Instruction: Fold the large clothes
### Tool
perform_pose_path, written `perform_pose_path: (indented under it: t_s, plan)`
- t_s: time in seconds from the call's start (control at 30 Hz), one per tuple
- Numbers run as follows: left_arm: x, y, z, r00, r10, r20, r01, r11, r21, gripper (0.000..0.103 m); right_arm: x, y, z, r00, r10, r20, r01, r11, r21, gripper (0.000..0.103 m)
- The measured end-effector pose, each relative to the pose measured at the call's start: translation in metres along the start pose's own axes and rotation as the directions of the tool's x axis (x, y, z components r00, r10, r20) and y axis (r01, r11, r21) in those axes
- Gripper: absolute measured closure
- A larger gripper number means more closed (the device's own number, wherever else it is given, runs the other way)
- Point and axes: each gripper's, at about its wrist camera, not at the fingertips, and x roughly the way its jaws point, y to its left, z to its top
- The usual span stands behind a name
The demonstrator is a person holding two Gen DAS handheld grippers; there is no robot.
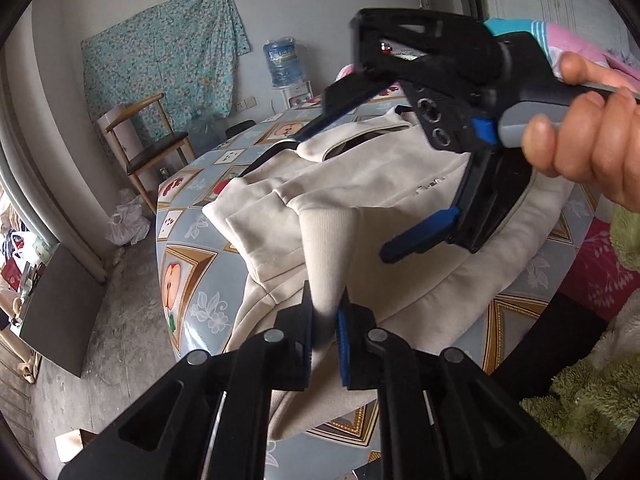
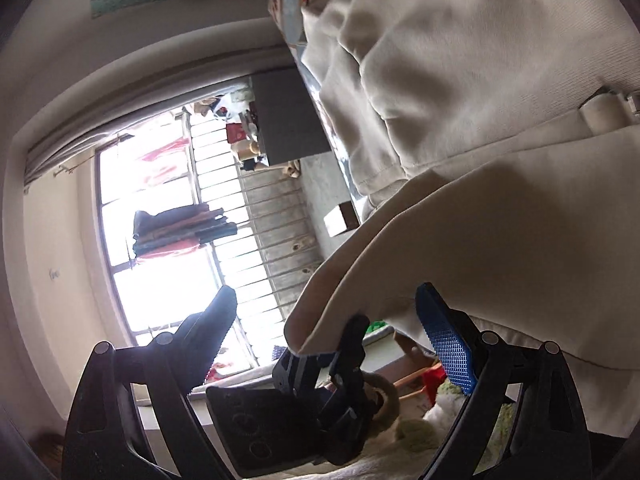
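One ribbed cuff [image 1: 326, 256] rises lengthwise from left tongs [image 1: 325, 334], clamped.

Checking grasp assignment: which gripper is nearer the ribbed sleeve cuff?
Left. The left gripper is shut on the ribbed cuff; the right gripper hangs open above the sweatshirt's body, apart from it.

No text can be read in either view. The cream garment [image 1: 372, 184] carries a small pale mark on its front, just left of the right gripper's lower finger, too small and blurred to make out. The blue water bottle [image 1: 283, 63], far beyond the left gripper's tips, has a label, but its lettering is illegible.
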Motion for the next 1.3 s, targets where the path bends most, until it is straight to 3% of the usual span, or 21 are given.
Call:
perform_pose_path:
  t_s: [0.07,0.17,0.23,0.33,0.43,0.5,0.7,0.73,0.77,0.83,0.9,0.93,1.0,1.07,1.2,1.23,1.3]
  plan:
    - [-0.002,-0.004,-0.001,1.0,-0.006,0.001,0.005,1.0,0.025,0.093,0.009,0.004,0.004,0.999,-0.051,-0.011,0.051,0.999,0.004,0.027]
    - [-0.003,-0.009,-0.001,1.0,-0.01,0.001,0.01,0.999,0.052,0.093,0.012,0.003,0.009,0.995,-0.103,0.002,0.103,0.995,0.017,0.051]
    - [-0.002,-0.009,-0.002,1.0,-0.005,-0.002,0.005,0.999,0.048,0.093,0.009,-0.004,0.011,0.995,-0.101,0.017,0.1,0.995,0.03,0.078]
    - [0.001,-0.004,-0.001,1.0,-0.013,-0.017,0.013,1.0,0.008,0.084,0.004,-0.014,0.006,0.998,-0.065,0.026,0.064,0.997,0.032,0.095]
    - [0.007,0.004,0.0,0.998,-0.057,-0.024,0.055,0.997,-0.062,0.07,-0.001,-0.014,0.0,0.998,-0.056,0.038,0.056,0.998,0.01,0.096]
    - [0.012,0.006,0.001,0.996,-0.082,-0.032,0.079,0.993,-0.091,0.067,-0.001,-0.01,-0.003,0.998,-0.054,0.039,0.054,0.998,-0.01,0.096]
    - [0.037,0.014,0.008,0.993,-0.115,-0.038,0.106,0.98,-0.17,0.067,0.003,0.0,-0.007,0.998,-0.059,0.034,0.061,0.996,-0.069,0.093]
    - [0.039,0.017,0.009,0.992,-0.124,-0.033,0.115,0.975,-0.188,0.073,0.001,0.001,-0.009,0.998,-0.057,0.039,0.06,0.995,-0.08,0.091]
    - [0.041,0.018,0.01,0.99,-0.136,-0.03,0.127,0.971,-0.202,0.079,-0.004,0.003,-0.011,0.997,-0.061,0.051,0.066,0.993,-0.097,0.088]
    - [0.045,0.019,0.011,0.989,-0.141,-0.038,0.129,0.965,-0.228,0.088,-0.017,0.007,-0.014,0.993,-0.064,0.099,0.078,0.987,-0.139,0.055]
    - [0.047,0.019,0.009,0.989,-0.14,-0.045,0.125,0.96,-0.249,0.089,-0.039,0.006,-0.02,0.979,-0.095,0.183,0.128,0.975,-0.181,0.049]
    - [0.049,0.019,0.009,0.989,-0.141,-0.051,0.123,0.957,-0.263,0.089,-0.05,0.004,-0.023,0.966,-0.122,0.228,0.169,0.966,-0.197,0.049]
    - [0.051,0.02,0.008,0.988,-0.141,-0.061,0.118,0.95,-0.291,0.089,-0.081,-0.005,-0.032,0.921,-0.187,0.342,0.267,0.942,-0.204,0.046]
    - [0.053,0.022,0.007,0.987,-0.143,-0.07,0.114,0.941,-0.317,0.089,-0.125,-0.016,-0.044,0.85,-0.236,0.471,0.354,0.918,-0.178,0.046]
    - [0.058,0.024,0.007,0.986,-0.138,-0.09,0.099,0.934,-0.343,0.089,-0.213,-0.037,-0.062,0.672,-0.319,0.668,0.474,0.878,-0.058,0.045]
    - [0.06,0.024,0.006,0.986,-0.135,-0.096,0.094,0.934,-0.344,0.089,-0.232,-0.042,-0.063,0.64,-0.327,0.696,0.479,0.878,-0.028,0.045]
    - [0.064,0.024,0.006,0.985,-0.128,-0.112,0.083,0.936,-0.343,0.089,-0.262,-0.049,-0.057,0.608,-0.329,0.723,0.468,0.884,0.008,0.045]
